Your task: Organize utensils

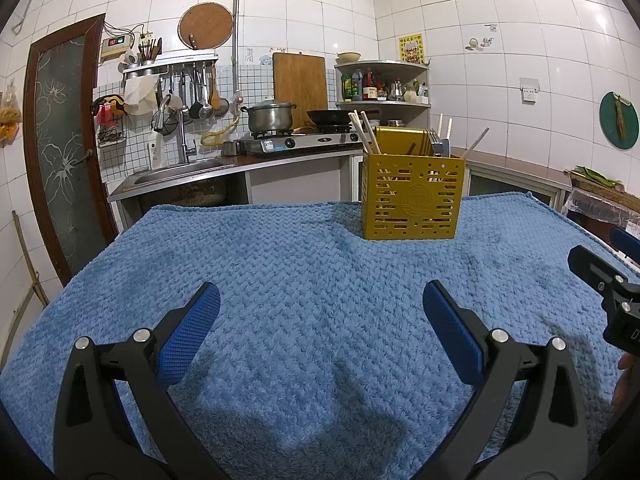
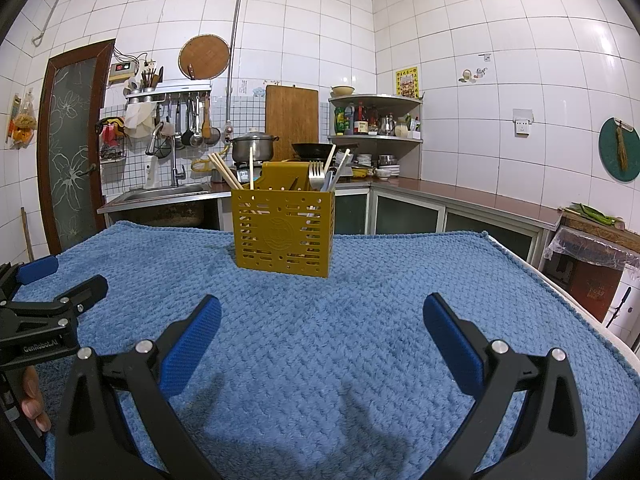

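A yellow perforated utensil holder (image 1: 412, 196) (image 2: 283, 232) stands upright on the blue towel (image 1: 304, 280) (image 2: 320, 312), toward its far side. Wooden chopsticks (image 2: 225, 171) lean out of its left compartment. A metal fork (image 2: 316, 174) and more chopsticks (image 2: 339, 170) stick up on its right. My left gripper (image 1: 321, 298) hovers open over the towel, well short of the holder, with nothing between its blue pads (image 1: 192, 332). My right gripper (image 2: 322, 308) is open too, likewise holding nothing. Each gripper shows at the other view's edge.
The towel-covered table ends in a kitchen counter with a sink (image 1: 180, 170), a gas stove with a pot (image 1: 270, 116) and a wok (image 2: 312, 148). A corner shelf (image 2: 376, 120) holds bottles. A person's fingers (image 2: 34, 404) grip the left tool's handle.
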{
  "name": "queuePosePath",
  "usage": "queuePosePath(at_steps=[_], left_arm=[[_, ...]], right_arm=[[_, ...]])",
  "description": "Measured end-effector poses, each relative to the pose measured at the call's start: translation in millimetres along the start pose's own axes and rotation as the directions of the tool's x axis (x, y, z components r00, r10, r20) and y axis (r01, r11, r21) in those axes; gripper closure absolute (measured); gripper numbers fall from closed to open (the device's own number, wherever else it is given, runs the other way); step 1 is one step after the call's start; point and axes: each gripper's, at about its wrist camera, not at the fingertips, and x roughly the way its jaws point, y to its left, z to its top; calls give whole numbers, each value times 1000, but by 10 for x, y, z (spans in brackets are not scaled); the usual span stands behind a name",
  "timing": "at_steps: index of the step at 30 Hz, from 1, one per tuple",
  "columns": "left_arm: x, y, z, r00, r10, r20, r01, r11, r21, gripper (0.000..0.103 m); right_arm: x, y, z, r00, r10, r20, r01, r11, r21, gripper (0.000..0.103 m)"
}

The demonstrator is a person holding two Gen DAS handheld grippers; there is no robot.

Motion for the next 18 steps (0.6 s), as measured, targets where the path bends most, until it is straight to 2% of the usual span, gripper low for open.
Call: queuePosePath(at_steps=[18], left_arm=[[4, 9, 10, 1000, 0, -2, 0, 1000, -2, 5]], right_arm=[[-2, 1, -1, 1000, 0, 1, 0, 1000, 0, 4]])
